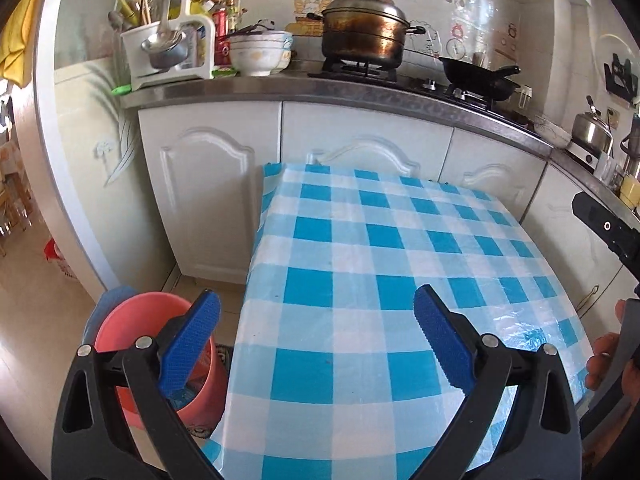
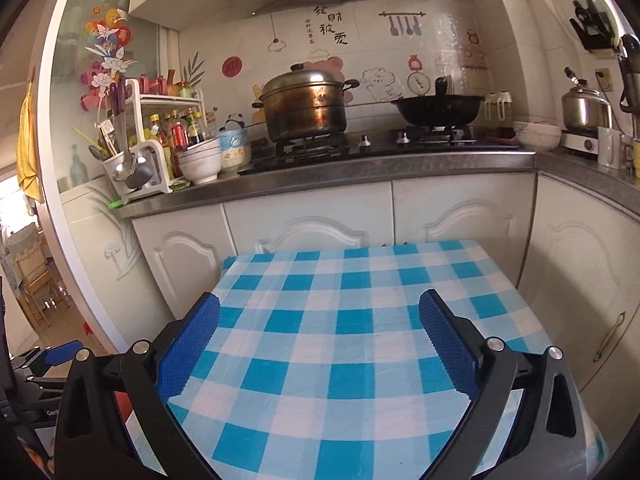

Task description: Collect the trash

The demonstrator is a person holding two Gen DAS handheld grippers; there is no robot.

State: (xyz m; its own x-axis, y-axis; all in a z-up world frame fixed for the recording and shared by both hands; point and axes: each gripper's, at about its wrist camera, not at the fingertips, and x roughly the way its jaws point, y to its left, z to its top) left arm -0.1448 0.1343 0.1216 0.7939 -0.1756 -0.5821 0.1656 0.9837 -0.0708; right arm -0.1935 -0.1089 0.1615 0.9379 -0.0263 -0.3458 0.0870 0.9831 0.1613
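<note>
The left hand-held gripper (image 1: pixel 316 312), black with blue ribbed pads, stands wide open with nothing between its fingers, hovering over the near left part of the small counter covered in a blue-and-white checked plastic cloth (image 1: pixel 400 248). Below its left finger (image 1: pixel 192 340), on the floor just beside the counter's left edge, stands the round pink plastic bin (image 1: pixel 132 328), with some blue trash showing low inside it. At the right border of this view a hand (image 1: pixel 604 364) grips a dark handle.

The right hand-held gripper (image 2: pixel 320 312) is likewise spread wide and holds nothing, hanging above the near edge of the same checked cloth (image 2: pixel 340 288).

Beyond the counter's far edge run white cabinet doors (image 2: pixel 304 224) under a grey kitchen worktop (image 2: pixel 360 164). On it sit a scorched steel lidded pot (image 2: pixel 306 104), a black wok (image 2: pixel 438 108), stacked white bowls (image 2: pixel 200 160) and a white utensil rack (image 2: pixel 144 152).
</note>
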